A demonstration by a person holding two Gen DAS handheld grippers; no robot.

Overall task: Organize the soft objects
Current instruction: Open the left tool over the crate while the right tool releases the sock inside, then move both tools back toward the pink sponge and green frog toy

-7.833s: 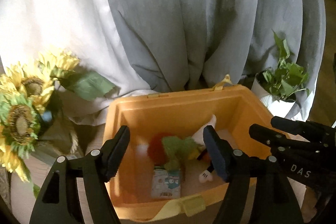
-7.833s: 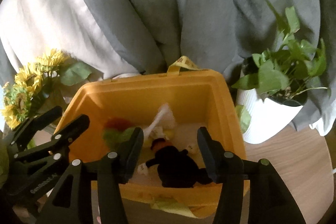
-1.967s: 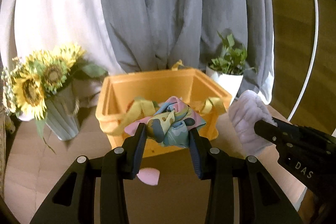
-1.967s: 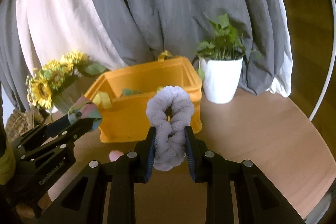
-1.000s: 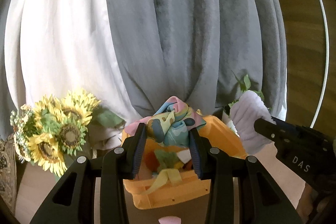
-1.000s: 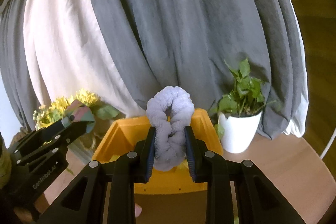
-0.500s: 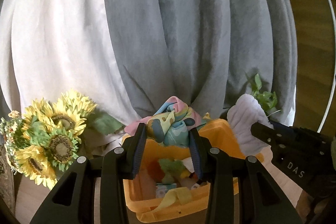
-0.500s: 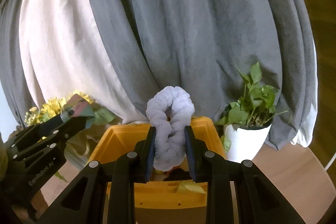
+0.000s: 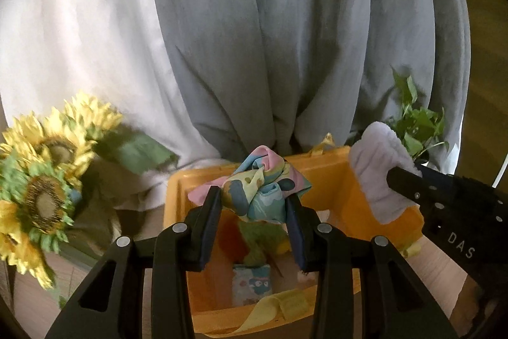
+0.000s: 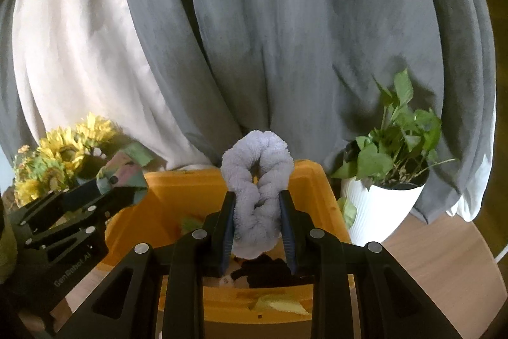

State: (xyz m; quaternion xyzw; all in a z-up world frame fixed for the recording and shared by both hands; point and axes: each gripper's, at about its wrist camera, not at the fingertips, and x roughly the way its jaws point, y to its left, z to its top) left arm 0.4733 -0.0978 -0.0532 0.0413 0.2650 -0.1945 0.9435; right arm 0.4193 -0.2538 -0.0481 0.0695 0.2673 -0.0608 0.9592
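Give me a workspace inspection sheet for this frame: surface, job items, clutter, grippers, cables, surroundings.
Surface: wooden tabletop, round edge on the right.
Job's things: orange bin holding plush toys and a small printed pack; multicoloured scrunchie; lavender fluffy scrunchie.
Clutter: yellow strap draped over the bin's near rim.
Grippers: left gripper shut on the multicoloured scrunchie, above the bin; right gripper shut on the lavender fluffy scrunchie, also above the bin.
Cables: nothing seen.
Surroundings: sunflowers left of the bin, potted plant to its right, grey and white curtains behind.
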